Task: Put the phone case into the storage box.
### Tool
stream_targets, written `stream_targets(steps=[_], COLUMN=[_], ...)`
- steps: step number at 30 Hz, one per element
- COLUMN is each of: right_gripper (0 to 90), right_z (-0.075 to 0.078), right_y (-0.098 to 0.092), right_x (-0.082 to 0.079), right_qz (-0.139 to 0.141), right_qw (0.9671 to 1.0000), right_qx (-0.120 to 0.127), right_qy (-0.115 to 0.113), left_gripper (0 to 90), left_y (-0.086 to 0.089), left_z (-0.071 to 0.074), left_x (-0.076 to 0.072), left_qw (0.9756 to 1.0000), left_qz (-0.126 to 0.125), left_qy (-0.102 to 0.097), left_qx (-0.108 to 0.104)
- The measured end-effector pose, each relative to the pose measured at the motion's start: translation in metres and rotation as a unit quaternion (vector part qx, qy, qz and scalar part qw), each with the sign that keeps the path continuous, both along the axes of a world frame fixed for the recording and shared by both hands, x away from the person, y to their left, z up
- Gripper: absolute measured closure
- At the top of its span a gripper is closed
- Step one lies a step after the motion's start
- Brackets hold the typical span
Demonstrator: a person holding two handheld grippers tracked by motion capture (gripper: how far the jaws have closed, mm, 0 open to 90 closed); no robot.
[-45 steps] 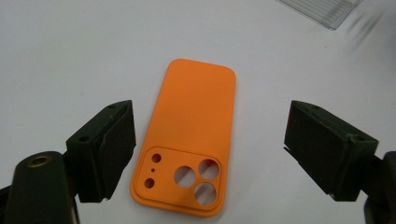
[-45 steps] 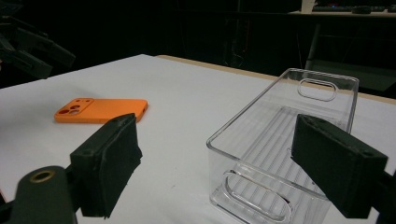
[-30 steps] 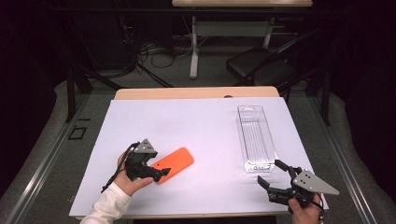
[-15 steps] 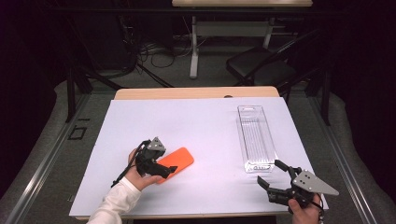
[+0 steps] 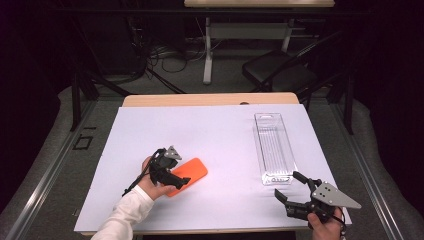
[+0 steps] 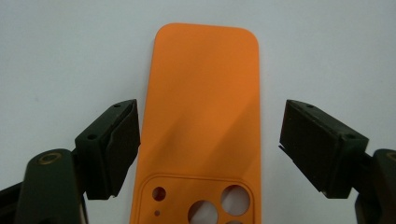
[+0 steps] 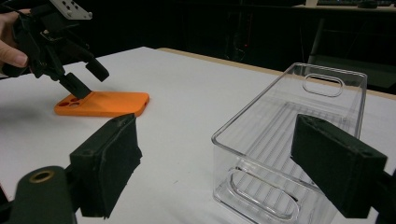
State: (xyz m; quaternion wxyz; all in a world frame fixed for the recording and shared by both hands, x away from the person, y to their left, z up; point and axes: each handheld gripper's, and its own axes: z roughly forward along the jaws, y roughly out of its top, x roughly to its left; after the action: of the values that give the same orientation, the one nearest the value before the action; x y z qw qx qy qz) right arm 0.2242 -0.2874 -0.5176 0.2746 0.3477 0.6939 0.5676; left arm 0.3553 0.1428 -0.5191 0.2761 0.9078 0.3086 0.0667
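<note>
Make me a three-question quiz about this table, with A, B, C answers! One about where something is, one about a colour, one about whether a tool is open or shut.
1. Where does the clear bin sit?
A. on the table's right side
B. under the left tool
C. on the floor

2. What colour is the phone case?
A. blue
B. orange
C. green

3. How is the left tool set?
A. shut on the case
B. open, jaws either side of the case
C. lying flat, let go

Answers:
1 A: the high view shows it right of centre.
2 B: it is plainly orange.
3 B: gaps show between both jaws and the case's edges.

Dark room w/ grey floor (image 5: pixel 45 180), black chair (image 5: pixel 280 75) behind table (image 5: pixel 210 100).
</note>
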Motion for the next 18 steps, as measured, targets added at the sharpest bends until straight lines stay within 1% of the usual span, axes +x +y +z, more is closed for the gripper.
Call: stream_targets(steps=[1, 2, 3, 4, 6, 7, 8, 9, 12, 13, 18], right_gripper=[14.5, 14.5, 14.5, 14.5, 14.5, 14.5, 14.5, 14.5, 14.5, 14.5, 14.5], right_z=[0.000, 0.000, 0.000, 0.000, 0.000, 0.000, 0.000, 0.000, -0.001, -0.001, 0.000], right_y=[0.000, 0.000, 0.000, 0.000, 0.000, 0.000, 0.000, 0.000, 0.001, 0.001, 0.000], right_x=[0.000, 0.000, 0.000, 0.000, 0.000, 0.000, 0.000, 0.000, 0.000, 0.000, 0.000], right_qz=[0.000, 0.001, 0.001, 0.001, 0.000, 0.001, 0.001, 0.001, 0.002, 0.002, 0.003], right_qw=[1.0000, 1.0000, 1.0000, 1.0000, 1.0000, 1.0000, 1.0000, 1.0000, 1.0000, 1.0000, 1.0000], right_qx=[0.000, -0.001, 0.000, 0.000, -0.001, 0.001, 0.001, 0.001, 0.000, 0.000, -0.001], right_qy=[0.000, 0.001, 0.003, 0.003, 0.005, 0.004, 0.004, 0.004, 0.003, 0.002, 0.001], left_gripper=[20.3, 20.3, 20.3, 20.3, 20.2, 19.9, 19.9, 19.9, 18.9, 18.6, 17.4], left_y=[0.000, -0.001, -0.002, -0.002, -0.004, -0.006, -0.006, -0.008, -0.011, -0.013, -0.018], left_z=[0.000, -0.001, -0.003, -0.003, -0.005, -0.006, -0.006, -0.006, -0.007, -0.007, -0.007], left_x=[0.000, 0.001, 0.004, 0.004, 0.007, 0.009, 0.009, 0.010, 0.012, 0.014, 0.016], left_qw=[1.0000, 1.0000, 0.9999, 0.9999, 0.9995, 0.9991, 0.9991, 0.9987, 0.9979, 0.9976, 0.9967], left_qz=[0.000, -0.001, -0.003, -0.003, -0.004, -0.006, -0.006, -0.010, -0.011, -0.012, -0.018], left_qy=[0.000, 0.003, 0.007, 0.007, 0.018, 0.023, 0.023, 0.026, 0.036, 0.035, 0.039], left_qx=[0.000, 0.004, 0.012, 0.012, 0.024, 0.035, 0.035, 0.042, 0.052, 0.059, 0.069])
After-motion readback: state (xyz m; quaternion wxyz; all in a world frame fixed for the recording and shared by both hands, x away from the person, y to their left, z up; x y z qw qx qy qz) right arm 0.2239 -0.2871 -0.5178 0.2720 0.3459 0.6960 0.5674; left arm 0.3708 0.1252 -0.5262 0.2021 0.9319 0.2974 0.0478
